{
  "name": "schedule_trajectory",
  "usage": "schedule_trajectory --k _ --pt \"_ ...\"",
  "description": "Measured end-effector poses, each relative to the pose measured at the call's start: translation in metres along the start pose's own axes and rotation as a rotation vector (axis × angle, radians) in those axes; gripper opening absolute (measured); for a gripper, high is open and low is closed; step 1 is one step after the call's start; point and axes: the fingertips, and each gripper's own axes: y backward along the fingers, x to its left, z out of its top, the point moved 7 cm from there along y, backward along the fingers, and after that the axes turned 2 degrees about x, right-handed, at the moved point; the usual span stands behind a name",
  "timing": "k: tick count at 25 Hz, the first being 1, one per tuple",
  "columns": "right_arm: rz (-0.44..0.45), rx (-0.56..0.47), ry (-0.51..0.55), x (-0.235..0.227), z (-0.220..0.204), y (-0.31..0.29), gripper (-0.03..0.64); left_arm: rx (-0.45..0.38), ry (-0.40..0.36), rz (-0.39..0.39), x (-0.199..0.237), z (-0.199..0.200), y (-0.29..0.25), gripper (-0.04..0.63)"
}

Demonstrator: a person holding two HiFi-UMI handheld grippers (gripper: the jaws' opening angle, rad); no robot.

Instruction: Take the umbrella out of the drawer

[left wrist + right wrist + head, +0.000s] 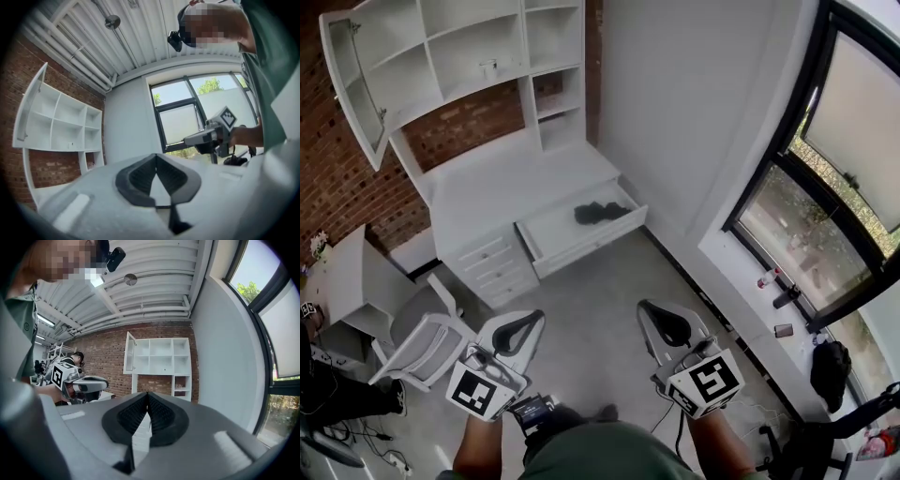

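Note:
A black folded umbrella [600, 212] lies in the open white drawer [581, 246] of a white desk [516, 178] against the brick wall. Both grippers hang well short of the desk, above the grey floor, and hold nothing. My left gripper [525, 321] is shut, its dark pads meeting at the tip [155, 155]. Beside it, my right gripper [656, 311] is shut too, pads together [147, 393]. Each gripper view catches the other gripper off to the side: the right gripper [211, 136] and the left gripper [79, 383]. Neither gripper view shows the umbrella.
A white hutch of shelves [478, 47] stands on the desk, its door [352, 89] swung open at the left. A stack of closed drawers [492, 264] sits left of the open one. A white chair [417, 345] stands at the near left. Window sill [741, 281] with small bottles runs along the right.

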Motion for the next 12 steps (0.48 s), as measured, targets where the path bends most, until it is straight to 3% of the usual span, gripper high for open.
schedule_trajectory --k 7,12 --pt "-0.020 0.018 -0.026 -0.038 -0.009 -0.028 0.008 0.030 0.015 -0.048 0.026 -0.016 -0.049 0.003" --pt "-0.060 0.044 -0.013 -0.060 0.002 -0.063 0.008 -0.006 0.013 -0.103 0.068 -0.018 -0.086 0.003"
